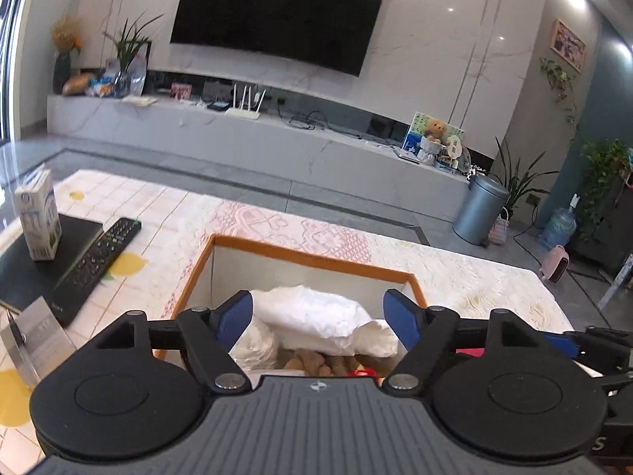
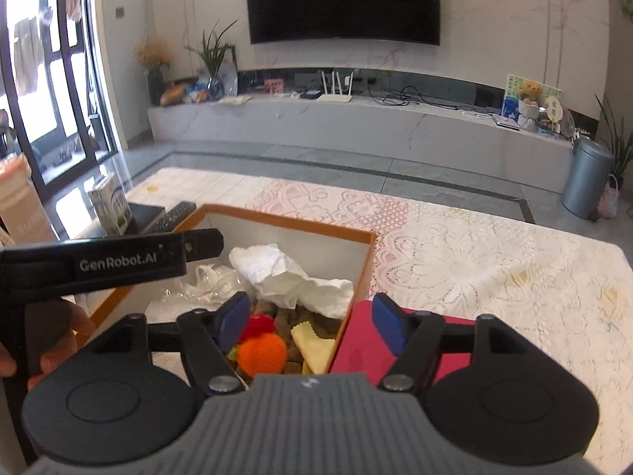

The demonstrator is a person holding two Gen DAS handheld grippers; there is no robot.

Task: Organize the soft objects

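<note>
White crumpled cloth (image 1: pixel 328 316) lies in the box (image 1: pixel 316 255); both tools, left tool (image 1: pixel 320 316) and right tool (image 2: pixel 306 322), are spread wide with nothing pinched. The next soft thing should be set down gently.

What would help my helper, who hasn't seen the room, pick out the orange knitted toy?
Find the orange-rimmed box on the lace-covered table. At its near end, in front of the crumpled white cloth, lies the knitted toy. It is the only round, bright orange thing, left of a pale yellow cloth.
</note>
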